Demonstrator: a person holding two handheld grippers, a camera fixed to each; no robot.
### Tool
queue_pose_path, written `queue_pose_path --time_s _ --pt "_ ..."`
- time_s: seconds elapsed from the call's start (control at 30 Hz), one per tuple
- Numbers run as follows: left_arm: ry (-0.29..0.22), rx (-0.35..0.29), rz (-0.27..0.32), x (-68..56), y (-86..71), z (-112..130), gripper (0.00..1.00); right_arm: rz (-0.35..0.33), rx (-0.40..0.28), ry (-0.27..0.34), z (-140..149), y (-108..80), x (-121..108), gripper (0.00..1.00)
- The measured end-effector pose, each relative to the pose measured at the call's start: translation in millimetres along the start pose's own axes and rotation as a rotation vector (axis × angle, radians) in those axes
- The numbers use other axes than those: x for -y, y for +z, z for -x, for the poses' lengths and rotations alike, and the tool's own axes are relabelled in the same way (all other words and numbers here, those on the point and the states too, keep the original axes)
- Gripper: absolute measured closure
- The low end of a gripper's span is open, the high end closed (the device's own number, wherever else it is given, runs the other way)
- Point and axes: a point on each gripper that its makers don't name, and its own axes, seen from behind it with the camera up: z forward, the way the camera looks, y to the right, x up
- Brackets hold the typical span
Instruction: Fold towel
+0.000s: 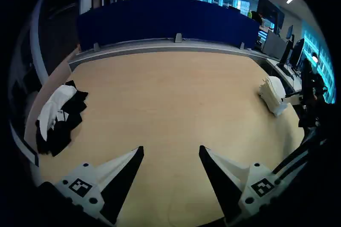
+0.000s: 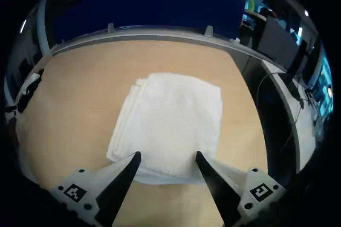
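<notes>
A smooth, pale wood-grain table (image 1: pixel 170 90) is meeting a dark blue partition (image 1: pixel 166 22) at its far edge, with a crumpled black-and-white cloth pile (image 1: pixel 59 116) lying at left. The white terry towel (image 2: pixel 170 120), folded thick and square, is lying at right. The right gripper (image 2: pixel 167 154) over its near edge and the left gripper (image 1: pixel 170 154) over the tabletop are both holding their jaws wide.

No readable text, labels, brands, numbers or signs anywhere.
</notes>
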Motion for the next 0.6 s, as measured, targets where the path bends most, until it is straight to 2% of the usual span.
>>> queue_pose_path --time_s 0.17,0.3,0.6 --pt "-0.002 -0.002 0.000 0.2 1.8 -2 0.04 -0.001 -0.057 -0.008 -36 -4.5 -4 0.00" --pt "-0.002 -0.002 -0.005 1.0 1.4 -3 0.04 -0.003 -0.080 -0.013 -63 2.2 -10 0.00" --pt "-0.017 -0.007 -0.028 7.0 -1.3 -3 0.04 -0.018 -0.072 -0.026 -85 27.6 -11 0.00"
